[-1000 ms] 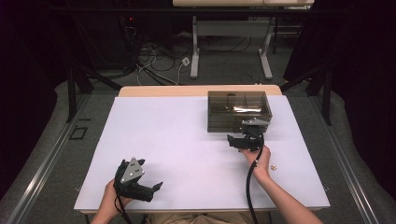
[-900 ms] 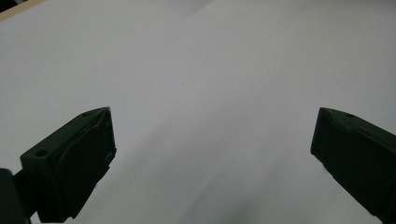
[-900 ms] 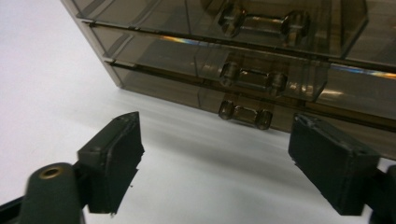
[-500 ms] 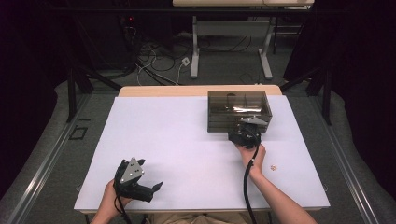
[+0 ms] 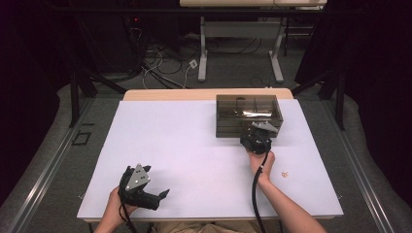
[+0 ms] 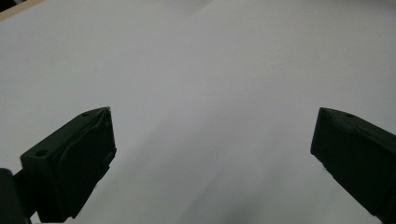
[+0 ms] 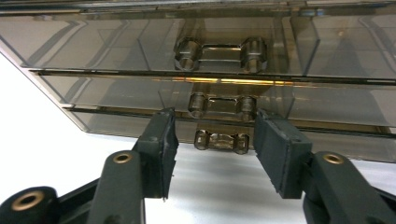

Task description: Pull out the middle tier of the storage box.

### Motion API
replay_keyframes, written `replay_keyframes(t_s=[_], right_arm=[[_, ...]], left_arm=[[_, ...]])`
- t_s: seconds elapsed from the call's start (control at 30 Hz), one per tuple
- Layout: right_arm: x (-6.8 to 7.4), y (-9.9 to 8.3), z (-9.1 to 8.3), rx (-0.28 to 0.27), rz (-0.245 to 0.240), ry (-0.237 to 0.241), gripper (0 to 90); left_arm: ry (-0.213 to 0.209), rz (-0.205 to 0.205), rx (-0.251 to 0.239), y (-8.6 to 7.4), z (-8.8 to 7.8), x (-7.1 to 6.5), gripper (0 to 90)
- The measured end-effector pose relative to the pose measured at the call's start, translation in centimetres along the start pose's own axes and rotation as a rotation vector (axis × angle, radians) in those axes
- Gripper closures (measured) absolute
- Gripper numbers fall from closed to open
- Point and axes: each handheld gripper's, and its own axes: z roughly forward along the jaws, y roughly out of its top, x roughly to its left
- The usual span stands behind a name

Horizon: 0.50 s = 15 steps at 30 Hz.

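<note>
Facing the front of the smoky clear drawer box (image 5: 248, 114) at the far right of the white table (image 5: 184, 145), the right gripper (image 7: 215, 147) is held with its jaws on either side of the lowest drawer handle (image 7: 222, 141), not yet pressing on it; they have just been closing, and a narrow gap is left at each side. The left gripper (image 5: 163, 195) is kept low at the near left edge, well apart from the box, jaws spread wide with nothing between them.
</note>
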Motion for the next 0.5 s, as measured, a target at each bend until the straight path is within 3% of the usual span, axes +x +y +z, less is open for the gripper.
replay_keyframes(t_s=[0.5], right_arm=[[0.31, -0.19, 0.43, 0.003, 0.015, -0.041, 55.9]], left_arm=[[0.004, 0.000, 0.001, 0.01, 0.02, -0.01, 0.0]])
